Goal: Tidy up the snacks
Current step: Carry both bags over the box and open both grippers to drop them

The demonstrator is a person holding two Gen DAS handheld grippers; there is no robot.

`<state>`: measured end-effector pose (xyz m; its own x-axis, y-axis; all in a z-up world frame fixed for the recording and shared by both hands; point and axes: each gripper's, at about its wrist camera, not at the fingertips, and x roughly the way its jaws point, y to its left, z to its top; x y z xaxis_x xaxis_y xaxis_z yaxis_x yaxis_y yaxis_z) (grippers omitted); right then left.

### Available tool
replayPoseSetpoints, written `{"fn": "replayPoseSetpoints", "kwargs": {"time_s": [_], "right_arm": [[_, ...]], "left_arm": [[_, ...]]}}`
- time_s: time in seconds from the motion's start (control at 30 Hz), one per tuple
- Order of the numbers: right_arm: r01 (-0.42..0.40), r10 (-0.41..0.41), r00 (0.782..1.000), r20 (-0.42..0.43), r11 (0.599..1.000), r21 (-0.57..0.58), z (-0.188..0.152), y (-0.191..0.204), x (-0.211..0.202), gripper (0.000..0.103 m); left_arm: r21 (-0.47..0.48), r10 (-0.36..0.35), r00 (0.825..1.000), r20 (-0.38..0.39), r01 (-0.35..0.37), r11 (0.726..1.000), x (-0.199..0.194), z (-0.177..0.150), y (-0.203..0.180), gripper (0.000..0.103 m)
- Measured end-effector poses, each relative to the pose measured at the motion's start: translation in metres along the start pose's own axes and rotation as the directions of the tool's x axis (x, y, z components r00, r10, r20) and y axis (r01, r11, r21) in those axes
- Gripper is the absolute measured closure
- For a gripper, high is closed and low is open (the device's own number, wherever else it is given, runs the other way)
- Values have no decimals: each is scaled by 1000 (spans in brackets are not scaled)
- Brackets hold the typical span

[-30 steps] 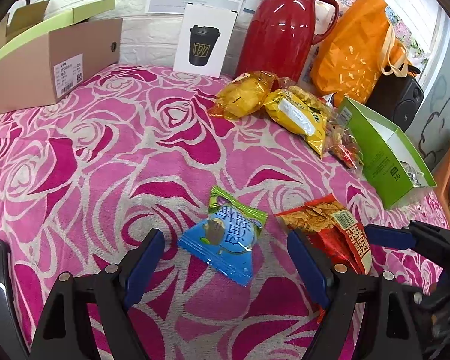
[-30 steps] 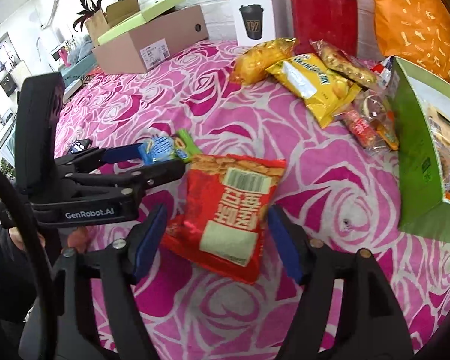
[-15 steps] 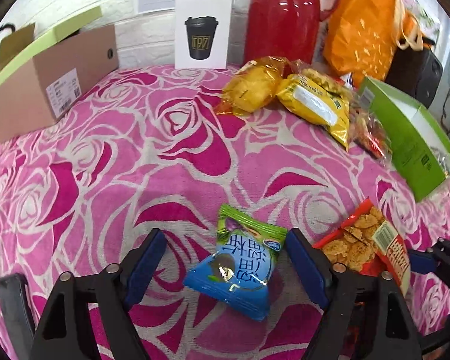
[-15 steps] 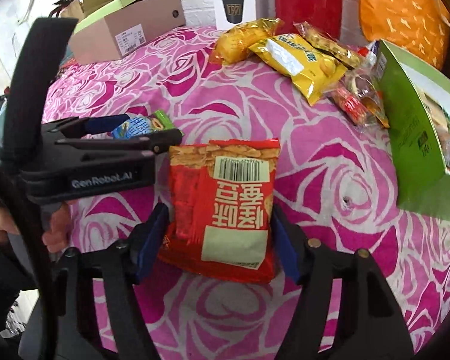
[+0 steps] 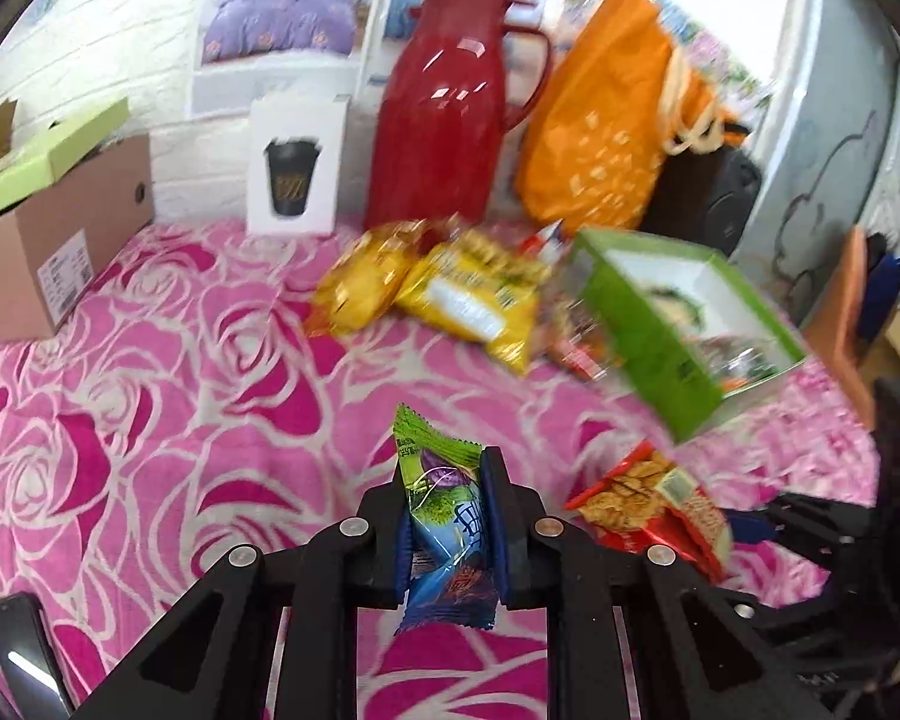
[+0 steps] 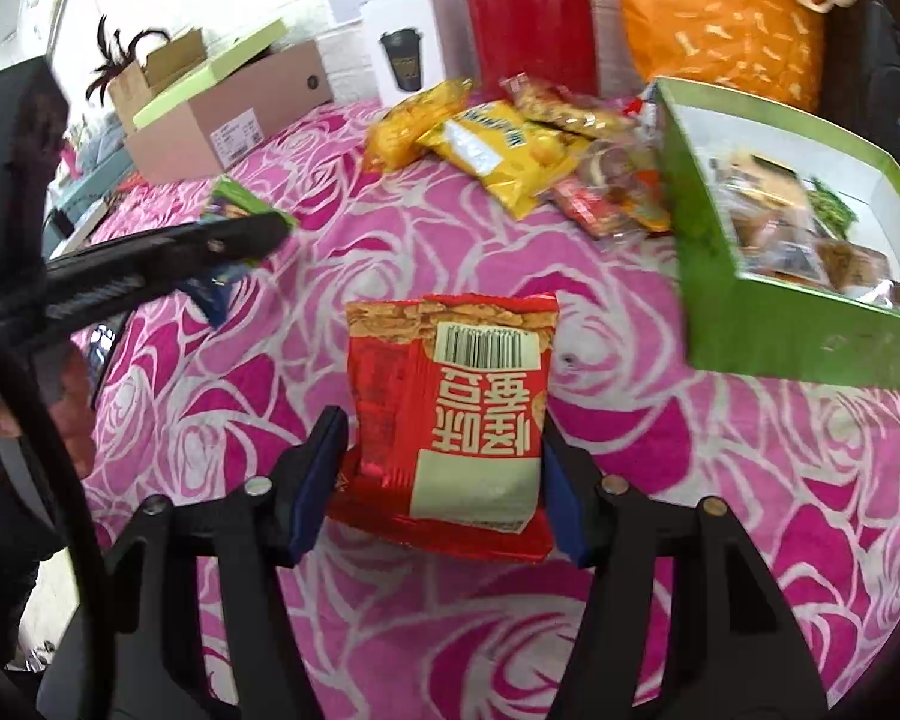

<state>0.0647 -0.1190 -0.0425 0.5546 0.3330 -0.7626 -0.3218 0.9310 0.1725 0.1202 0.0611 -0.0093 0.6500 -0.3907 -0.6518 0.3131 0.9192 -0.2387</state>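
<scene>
1. Your left gripper point(image 5: 447, 531) pinches the small blue and green snack packet point(image 5: 444, 540), lifted.
2. Your right gripper point(image 6: 435, 483) jaws are closing around the red snack bag point(image 6: 450, 414) on the pink rose cloth point(image 6: 720, 480).
3. Next, carry both right into the green box point(image 6: 768, 324).

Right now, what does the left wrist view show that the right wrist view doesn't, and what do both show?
Left wrist only: the left gripper from behind, its fingers shut on the blue-green snack packet, and the red jug's handle.
Right wrist only: the red snack bag between the closing fingers of the right gripper, a hand, and the snacks inside the green box.
Both: pink rose cloth, yellow packets, orange bag, cardboard box.
</scene>
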Motion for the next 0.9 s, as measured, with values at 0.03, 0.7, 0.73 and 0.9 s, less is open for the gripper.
{"fn": "replayPoseSetpoints", "kwargs": {"time_s": [0.03, 0.7, 0.73, 0.9], "right_arm": [[3, -3, 1000, 11, 1000, 9, 0, -4, -5, 41], [79, -121, 947, 297, 986, 150, 20, -109, -102, 41], [82, -128, 945, 300, 983, 161, 20, -119, -103, 41], [135, -198, 934, 297, 967, 217, 21, -165, -105, 41]], "left_arm": [[5, -43, 999, 28, 43, 999, -10, 5, -5, 84], [161, -568, 821, 58, 554, 817, -9, 73, -120, 84], [163, -573, 819, 46, 559, 813, -1, 74, -127, 84], [198, -521, 852, -40, 518, 832, 53, 88, -174, 84]]}}
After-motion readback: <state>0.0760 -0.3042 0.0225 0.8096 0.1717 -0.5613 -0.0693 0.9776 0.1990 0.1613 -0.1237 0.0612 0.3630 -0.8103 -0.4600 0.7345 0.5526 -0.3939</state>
